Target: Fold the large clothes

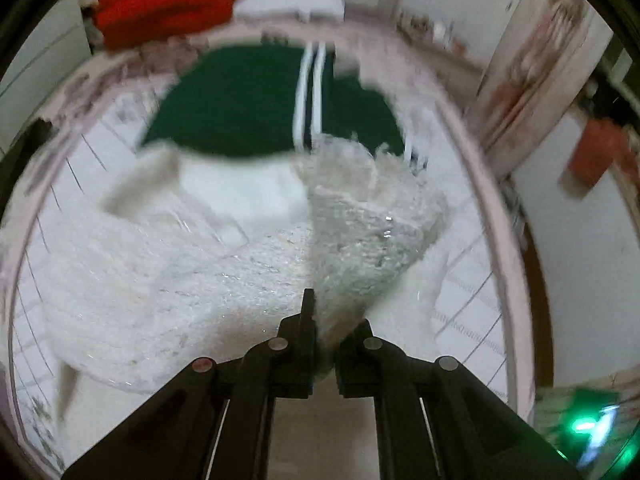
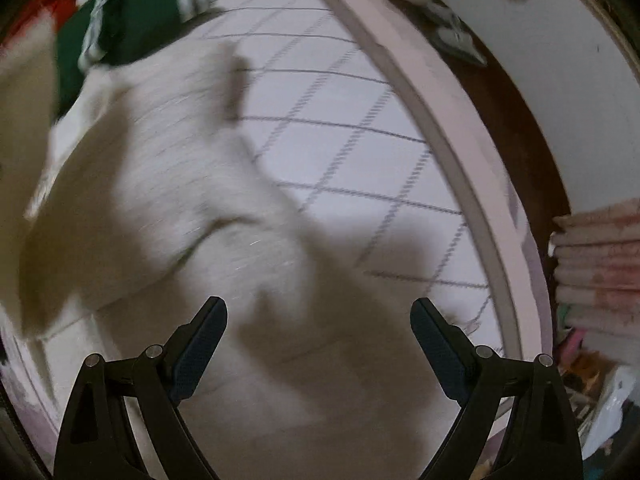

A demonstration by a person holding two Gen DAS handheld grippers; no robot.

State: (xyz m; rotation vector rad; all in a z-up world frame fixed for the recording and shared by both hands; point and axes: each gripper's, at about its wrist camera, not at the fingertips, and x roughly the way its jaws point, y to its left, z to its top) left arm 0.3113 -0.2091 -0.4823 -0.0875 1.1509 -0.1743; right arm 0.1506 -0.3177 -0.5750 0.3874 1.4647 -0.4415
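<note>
1. A fuzzy, sparkly white knit garment [image 1: 248,280], spread on the grid-patterned bed sheet [image 2: 360,120], is pinched by the closed left gripper [image 1: 320,320].
2. The right gripper [image 2: 318,320] is held wide open, empty.

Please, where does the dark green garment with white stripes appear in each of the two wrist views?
Left wrist: the green garment lies upper centre, beyond the white fluffy garment.
Right wrist: it sits in the upper left corner, blurred.
Shared landmark: the red clothing beside the green garment.
</note>
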